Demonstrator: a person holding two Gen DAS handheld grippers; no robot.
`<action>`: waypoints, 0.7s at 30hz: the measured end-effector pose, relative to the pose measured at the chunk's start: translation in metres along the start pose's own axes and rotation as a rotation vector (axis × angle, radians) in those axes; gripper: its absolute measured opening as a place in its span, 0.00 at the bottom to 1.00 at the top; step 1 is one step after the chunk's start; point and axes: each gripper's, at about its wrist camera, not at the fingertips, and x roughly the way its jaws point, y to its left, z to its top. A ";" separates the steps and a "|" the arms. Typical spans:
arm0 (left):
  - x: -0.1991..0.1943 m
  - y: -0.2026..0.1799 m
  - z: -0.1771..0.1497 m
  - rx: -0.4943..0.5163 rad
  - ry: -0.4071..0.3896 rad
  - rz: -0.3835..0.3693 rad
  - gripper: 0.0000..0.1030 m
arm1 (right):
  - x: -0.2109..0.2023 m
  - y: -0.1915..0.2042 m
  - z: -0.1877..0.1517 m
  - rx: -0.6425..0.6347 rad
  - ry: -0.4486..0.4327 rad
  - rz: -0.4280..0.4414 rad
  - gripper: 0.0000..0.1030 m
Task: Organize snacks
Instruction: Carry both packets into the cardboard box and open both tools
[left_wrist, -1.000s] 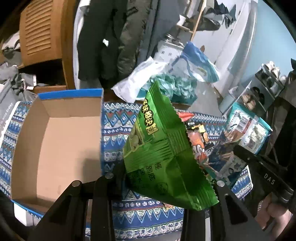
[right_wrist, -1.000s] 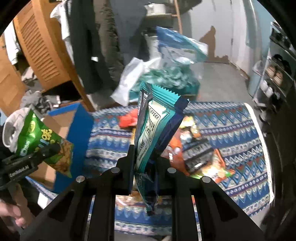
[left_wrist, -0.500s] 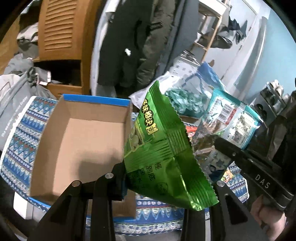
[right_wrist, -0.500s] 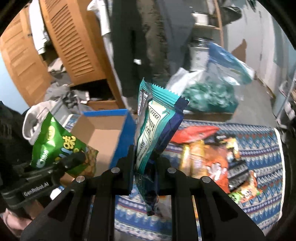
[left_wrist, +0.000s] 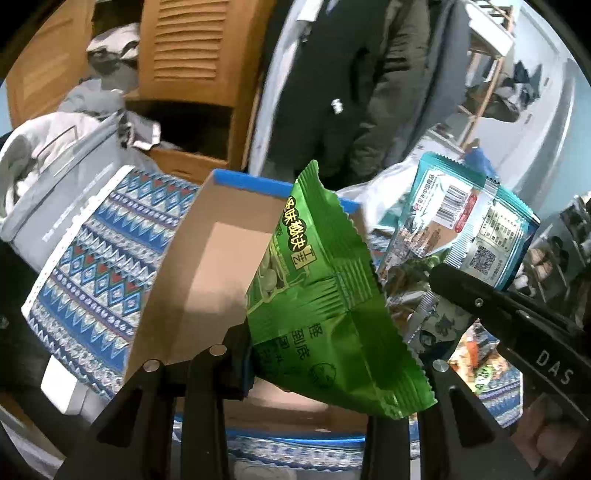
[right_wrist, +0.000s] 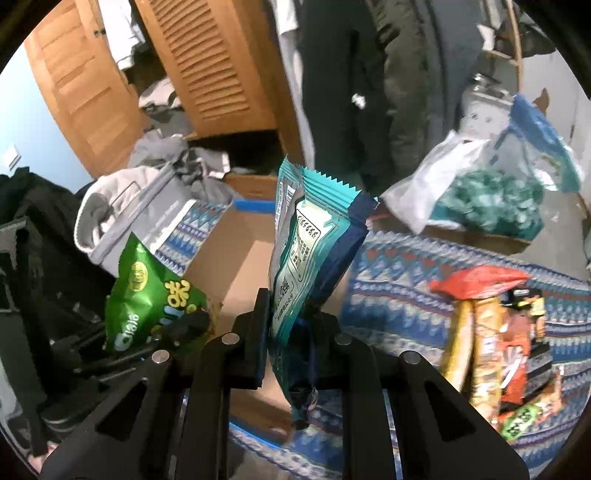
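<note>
In the left wrist view my left gripper (left_wrist: 314, 373) is shut on the lower part of a green snack bag (left_wrist: 321, 302), held above the open cardboard box (left_wrist: 207, 280) with a blue rim. In the same view the right gripper (left_wrist: 517, 321) comes in from the right, carrying a teal packet (left_wrist: 469, 225). In the right wrist view my right gripper (right_wrist: 291, 332) is shut on that teal packet (right_wrist: 314, 251), which stands upright over the box (right_wrist: 240, 266). The green bag (right_wrist: 147, 295) and left gripper (right_wrist: 177, 328) sit at the lower left.
The box rests on a blue patterned cloth (right_wrist: 399, 280). Several loose snack packets (right_wrist: 495, 332) lie on the cloth at the right. A clear bag of teal sweets (right_wrist: 487, 199), hanging coats (right_wrist: 351, 92), a wooden louvred cabinet (right_wrist: 207, 62) and grey clothes (right_wrist: 155, 192) stand behind.
Both grippers have carried their packets to the left, from over the snack pile to over the cardboard box. The teal packet now sits close beside the green bag. Both grips are unchanged.
</note>
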 end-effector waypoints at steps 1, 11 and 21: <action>0.002 0.005 -0.001 -0.006 0.005 0.006 0.34 | 0.007 0.003 0.000 -0.001 0.012 0.008 0.15; 0.034 0.030 -0.011 -0.069 0.100 0.055 0.34 | 0.036 0.013 -0.005 0.013 0.102 0.048 0.17; 0.033 0.029 -0.009 -0.085 0.100 0.113 0.63 | 0.019 -0.002 -0.002 0.055 0.046 -0.009 0.59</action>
